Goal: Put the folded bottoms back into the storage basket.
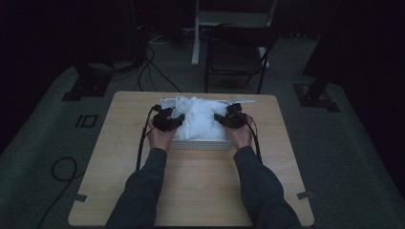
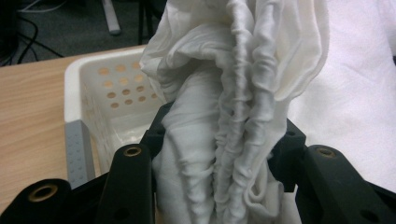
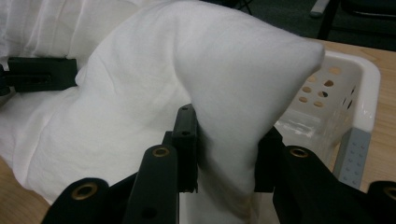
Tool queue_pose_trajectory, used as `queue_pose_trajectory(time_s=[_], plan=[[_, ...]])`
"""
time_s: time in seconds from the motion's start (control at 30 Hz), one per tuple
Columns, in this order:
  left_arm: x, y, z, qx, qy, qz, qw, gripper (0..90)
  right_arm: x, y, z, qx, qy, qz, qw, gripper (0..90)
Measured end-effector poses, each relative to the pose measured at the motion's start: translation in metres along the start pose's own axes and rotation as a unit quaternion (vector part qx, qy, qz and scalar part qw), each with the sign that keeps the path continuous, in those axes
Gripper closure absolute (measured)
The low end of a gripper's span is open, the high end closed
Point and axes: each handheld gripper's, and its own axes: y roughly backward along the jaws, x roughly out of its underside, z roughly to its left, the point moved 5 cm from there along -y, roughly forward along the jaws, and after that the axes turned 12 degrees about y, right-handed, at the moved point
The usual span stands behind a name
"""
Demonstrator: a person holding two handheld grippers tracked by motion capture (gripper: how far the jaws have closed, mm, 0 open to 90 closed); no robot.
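A white cloth [image 1: 203, 119] is heaped in a white perforated basket [image 1: 203, 144] at the middle of the wooden table. My left gripper [image 1: 173, 120] is shut on a bunched, wrinkled fold of the cloth [image 2: 224, 140] at the basket's left side. My right gripper [image 1: 228, 118] is shut on a smooth fold of the same cloth [image 3: 229, 140] at the right side. In the left gripper view the basket's wall [image 2: 116, 88] shows behind the cloth; in the right gripper view the basket's rim [image 3: 364, 88] lies to the right.
The table [image 1: 191, 186] has bare wood in front of the basket and at both sides. A dark chair [image 1: 236, 57] stands behind the far edge. Cables [image 1: 143, 138] trail from the grippers, and more cables lie on the floor [image 1: 62, 167] at the left.
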Motion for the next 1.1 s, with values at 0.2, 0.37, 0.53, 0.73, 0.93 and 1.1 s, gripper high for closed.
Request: queue_pose_trajectory(time_s=[0.2, 0.37, 0.53, 0.73, 0.93, 1.1], plan=[[0.004, -0.006, 0.0, -0.009, 0.004, 0.012, 0.9999, 53.9, 0.004, -0.004, -0.001, 0.003, -0.001, 0.009, 1.0, 69.9], [0.008, -0.008, 0.001, -0.011, 0.006, 0.019, 0.9997, 53.9, 0.007, -0.007, -0.001, 0.002, -0.002, 0.015, 0.9999, 69.7], [0.011, -0.009, 0.002, -0.014, 0.01, 0.024, 0.9996, 53.9, 0.009, -0.009, -0.001, 0.003, -0.002, 0.021, 0.9998, 69.4], [0.018, -0.013, 0.005, -0.017, 0.015, 0.036, 0.9991, 52.7, 0.013, -0.014, -0.001, 0.0, 0.0, 0.034, 0.9994, 69.4], [0.022, -0.014, 0.007, -0.026, 0.02, 0.046, 0.9984, 51.7, 0.019, -0.019, -0.001, 0.003, -0.001, 0.048, 0.9988, 68.9], [0.02, -0.011, 0.009, -0.027, 0.034, 0.042, 0.9982, 40.7, 0.022, -0.021, -0.004, 0.025, 0.019, 0.069, 0.9971, 51.3]])
